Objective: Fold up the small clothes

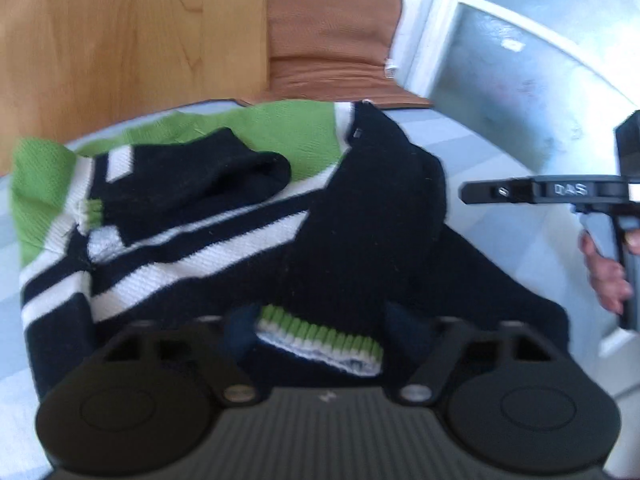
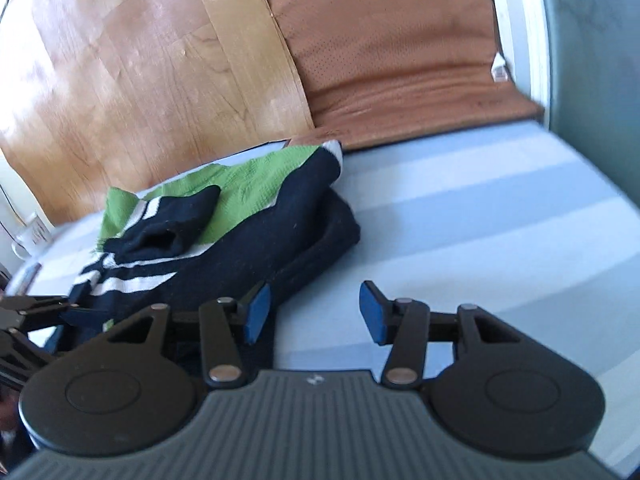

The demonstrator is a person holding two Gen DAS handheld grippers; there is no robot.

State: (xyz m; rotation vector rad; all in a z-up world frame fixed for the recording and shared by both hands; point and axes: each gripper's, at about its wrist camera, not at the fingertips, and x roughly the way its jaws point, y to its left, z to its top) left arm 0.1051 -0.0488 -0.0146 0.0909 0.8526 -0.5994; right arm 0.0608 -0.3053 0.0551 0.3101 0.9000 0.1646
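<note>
A small knit sweater (image 1: 360, 220) in navy, white and green lies crumpled on the striped bed sheet (image 1: 460, 140). My left gripper (image 1: 318, 326) hangs low over its near edge. The jaws stand apart, and the green-and-white ribbed cuff (image 1: 320, 336) lies between the blue pads. My right gripper (image 2: 314, 308) is open with nothing between its fingers, over bare sheet (image 2: 480, 220) just right of the sweater (image 2: 240, 248). Its left pad sits beside the dark hem. In the left wrist view the right gripper (image 1: 466, 192) shows edge-on at the right, with a hand (image 1: 604, 272) on its grip.
A wooden headboard (image 2: 140, 80) and a brown cushion (image 2: 400, 60) stand behind the bed. A white window frame (image 1: 424, 32) rises at the right. A glass (image 2: 32, 236) sits at the far left. Pale blue sheet stretches right of the sweater.
</note>
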